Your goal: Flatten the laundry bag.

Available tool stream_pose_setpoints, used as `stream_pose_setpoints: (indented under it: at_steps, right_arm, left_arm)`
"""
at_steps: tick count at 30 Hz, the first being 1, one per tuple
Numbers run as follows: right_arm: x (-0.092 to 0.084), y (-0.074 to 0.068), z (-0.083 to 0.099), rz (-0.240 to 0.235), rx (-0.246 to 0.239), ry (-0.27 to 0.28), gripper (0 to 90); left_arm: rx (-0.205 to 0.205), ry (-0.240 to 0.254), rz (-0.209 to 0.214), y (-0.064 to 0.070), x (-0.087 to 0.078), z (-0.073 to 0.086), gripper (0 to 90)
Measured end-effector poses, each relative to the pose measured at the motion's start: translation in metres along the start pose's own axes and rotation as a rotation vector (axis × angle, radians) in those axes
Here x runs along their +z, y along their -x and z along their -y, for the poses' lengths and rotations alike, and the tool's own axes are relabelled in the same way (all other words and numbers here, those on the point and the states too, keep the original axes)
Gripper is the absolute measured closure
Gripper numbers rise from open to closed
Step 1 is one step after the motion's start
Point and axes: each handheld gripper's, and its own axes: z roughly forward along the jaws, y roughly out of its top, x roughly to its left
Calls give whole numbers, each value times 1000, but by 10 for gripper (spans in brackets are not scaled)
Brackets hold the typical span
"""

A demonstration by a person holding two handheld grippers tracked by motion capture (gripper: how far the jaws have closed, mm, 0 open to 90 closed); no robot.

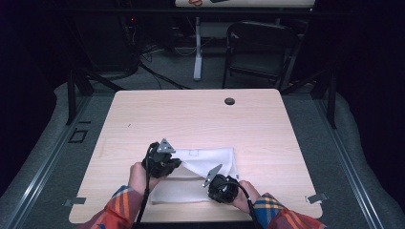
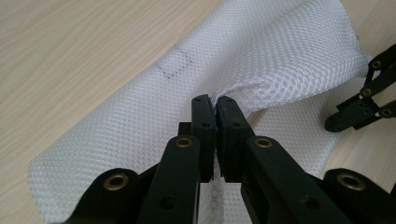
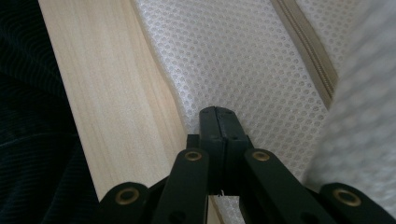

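Item: white mesh laundry bag [image 1: 200, 176], laid flat on the wooden table [image 1: 191, 119] near its front edge.
Handling: judged light, limp, easily snagged; best taken at edges or corners.
Texture: honeycomb netting, beige zipper [image 3: 306, 46].
Left gripper [image 2: 215, 100]: jaws closed, a lifted fold pinched.
Right gripper [image 3: 217, 111]: jaws closed on the bag's lower layer by its edge.

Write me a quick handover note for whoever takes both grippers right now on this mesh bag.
Left gripper: shut on a pinch of the white mesh bag, lifting one layer into a fold.
Right gripper: jaws shut, tip down on the bag's near part by the table edge; whether it pinches mesh is hard to tell.
Bag: on the wooden table, near side; its zipper shows in the right gripper view.
Done: one layer raised.
Left: probably carry the fold over and flatten it; keep the right one pinning.
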Motion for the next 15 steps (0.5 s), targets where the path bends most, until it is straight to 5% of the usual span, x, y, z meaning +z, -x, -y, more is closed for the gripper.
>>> stream_pose_setpoints:
  at_steps: [15]
  right_arm:
    - [0,0,0,-9,0,-3,900]
  left_arm:
    - [7,40,-36,-9,-3,-25,868]
